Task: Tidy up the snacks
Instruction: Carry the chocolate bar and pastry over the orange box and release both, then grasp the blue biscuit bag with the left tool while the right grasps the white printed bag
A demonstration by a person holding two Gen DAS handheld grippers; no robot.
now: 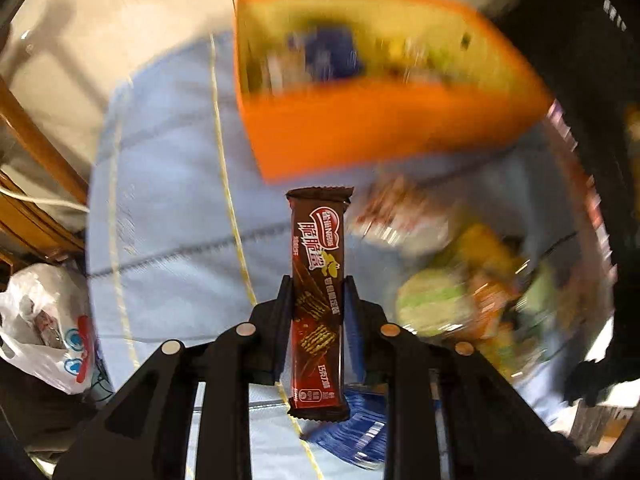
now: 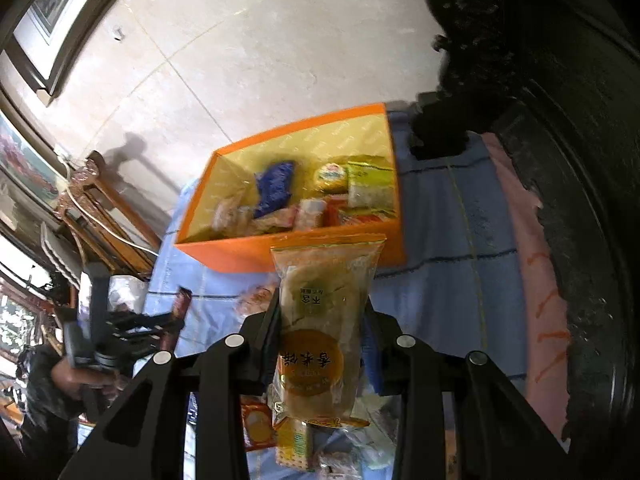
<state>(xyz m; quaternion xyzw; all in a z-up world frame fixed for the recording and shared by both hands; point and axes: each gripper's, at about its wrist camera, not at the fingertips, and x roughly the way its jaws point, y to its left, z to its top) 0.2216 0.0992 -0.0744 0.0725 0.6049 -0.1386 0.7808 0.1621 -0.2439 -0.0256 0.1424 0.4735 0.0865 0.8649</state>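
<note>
My left gripper [image 1: 319, 284] is shut on a brown chocolate wafer bar [image 1: 318, 248], held upright above the blue cloth. The orange box [image 1: 360, 136], blurred, lies beyond it with snacks inside. In the right wrist view my right gripper [image 2: 322, 308] is shut on a clear packet of round yellow cakes [image 2: 320, 304], standing upright in front of the orange box [image 2: 248, 250]. That box holds a blue packet [image 2: 274, 188], a green packet [image 2: 368, 184] and several more. The left gripper [image 2: 160, 326] with its brown bar [image 2: 179, 312] shows at the left, carried by a person's hand [image 2: 80, 384].
Loose snack packets [image 1: 460, 280] lie blurred on the blue cloth [image 1: 168, 208] to the right; more [image 2: 296, 444] sit under my right gripper. A white plastic bag [image 1: 44, 324] hangs at the left. Dark carved furniture [image 2: 560, 160] rises on the right, wooden chairs [image 2: 92, 208] stand at the left.
</note>
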